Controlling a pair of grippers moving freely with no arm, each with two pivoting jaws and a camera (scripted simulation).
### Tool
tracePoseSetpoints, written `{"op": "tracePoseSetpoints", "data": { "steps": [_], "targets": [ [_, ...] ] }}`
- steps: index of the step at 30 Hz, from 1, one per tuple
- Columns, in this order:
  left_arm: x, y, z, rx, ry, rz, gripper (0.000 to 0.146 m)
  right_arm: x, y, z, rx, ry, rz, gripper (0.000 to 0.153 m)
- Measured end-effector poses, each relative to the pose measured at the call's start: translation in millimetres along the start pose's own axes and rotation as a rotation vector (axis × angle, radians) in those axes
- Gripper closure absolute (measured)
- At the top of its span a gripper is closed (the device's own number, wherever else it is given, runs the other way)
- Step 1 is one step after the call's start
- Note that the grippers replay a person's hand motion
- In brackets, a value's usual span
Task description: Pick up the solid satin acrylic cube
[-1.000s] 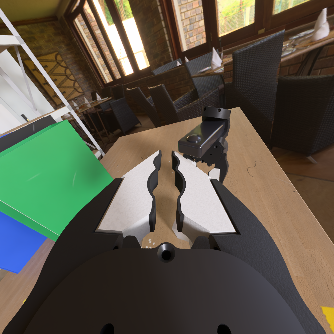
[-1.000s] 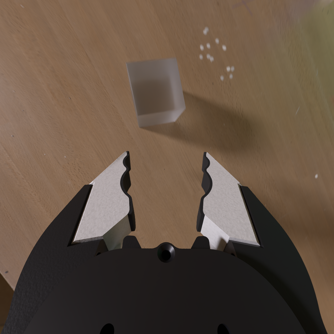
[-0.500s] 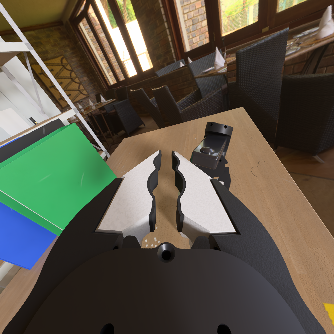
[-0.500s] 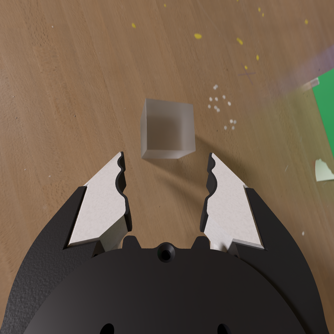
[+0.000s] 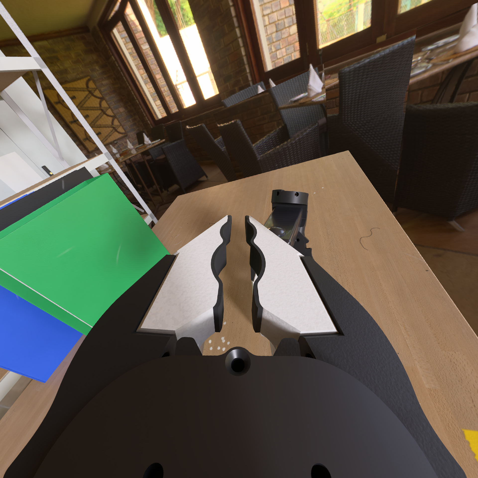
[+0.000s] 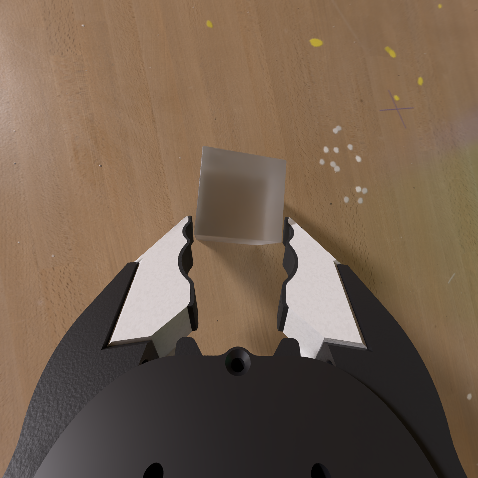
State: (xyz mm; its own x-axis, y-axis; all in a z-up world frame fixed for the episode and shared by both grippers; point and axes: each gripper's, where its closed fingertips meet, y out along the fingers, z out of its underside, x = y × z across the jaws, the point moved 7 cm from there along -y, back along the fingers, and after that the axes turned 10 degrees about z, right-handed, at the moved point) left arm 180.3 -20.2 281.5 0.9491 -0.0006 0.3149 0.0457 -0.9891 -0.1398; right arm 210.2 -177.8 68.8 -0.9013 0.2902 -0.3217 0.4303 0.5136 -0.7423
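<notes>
Frosted grey acrylic, the cube (image 6: 239,196) now sits right at our right claw (image 6: 238,227) tips, which were well short of it a second ago; the jaws stand wide and empty, so closing looks near. It rests on the counter (image 6: 103,103) away from any edge we can see. Our left claw (image 5: 238,219), almost closed and empty, hangs near the green panel (image 5: 77,248) at the counter's left edge. Nothing blocks us.
</notes>
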Motion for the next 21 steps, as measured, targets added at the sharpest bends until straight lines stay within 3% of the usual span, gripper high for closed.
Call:
{"op": "tracePoseSetpoints", "data": {
  "steps": [3, 9, 15, 21],
  "targets": [
    [0.0, -0.2, 0.1, 0.003, 0.0, 0.0, 0.135, -0.4, 4.9, -5.9, 0.025, 0.009, -0.036, 0.078],
    [0.7, -1.1, 0.6, 0.007, 0.002, -0.003, 0.135, -1.1, 8.1, -7.8, 0.008, 0.074, -0.06, 0.083],
    [1.9, -2.5, 2.8, 0.012, 0.001, -0.005, 0.135, -7.5, -2.6, -9.7, -0.03, 0.225, -0.142, 0.083],
    [2.9, -2.1, 6.0, 0.024, 0.001, -0.006, 0.135, -11.9, -11.7, -5.1, 0.004, 0.268, -0.127, 0.083]
  ]
}}
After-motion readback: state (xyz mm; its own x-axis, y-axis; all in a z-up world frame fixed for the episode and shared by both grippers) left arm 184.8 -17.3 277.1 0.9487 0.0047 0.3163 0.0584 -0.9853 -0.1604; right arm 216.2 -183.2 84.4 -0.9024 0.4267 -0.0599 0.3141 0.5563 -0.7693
